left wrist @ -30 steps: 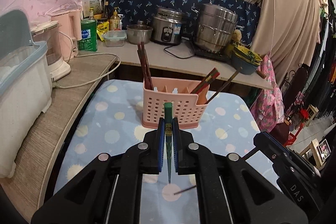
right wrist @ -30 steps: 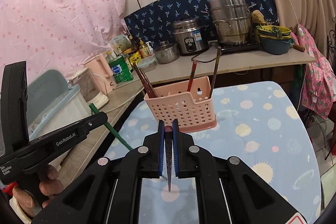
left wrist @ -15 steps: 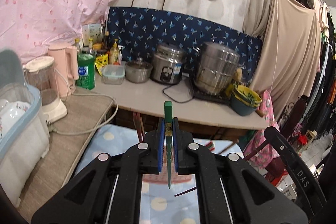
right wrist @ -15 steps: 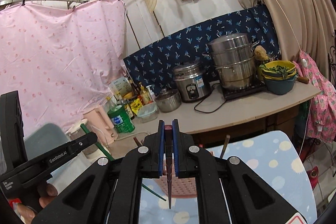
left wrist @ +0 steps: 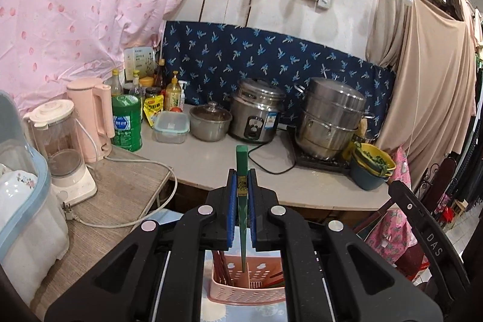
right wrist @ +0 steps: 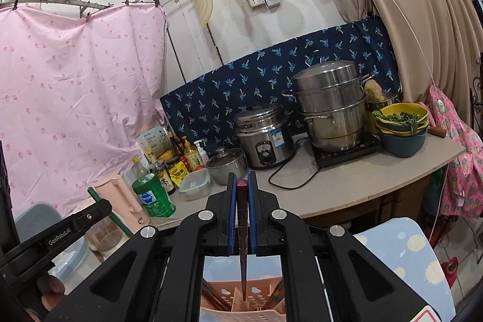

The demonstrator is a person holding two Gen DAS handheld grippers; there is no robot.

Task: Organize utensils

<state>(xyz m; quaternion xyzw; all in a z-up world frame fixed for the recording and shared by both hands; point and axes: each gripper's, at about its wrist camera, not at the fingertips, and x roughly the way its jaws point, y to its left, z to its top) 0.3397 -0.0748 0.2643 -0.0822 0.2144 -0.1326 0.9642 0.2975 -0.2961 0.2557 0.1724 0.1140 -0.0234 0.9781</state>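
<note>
Green chopstick (left wrist: pixel 242 201) upright, frame centre, tip over pink basket (left wrist: pixel 247 288); dark-red chopstick (right wrist: pixel 242 231) likewise, above basket
</note>
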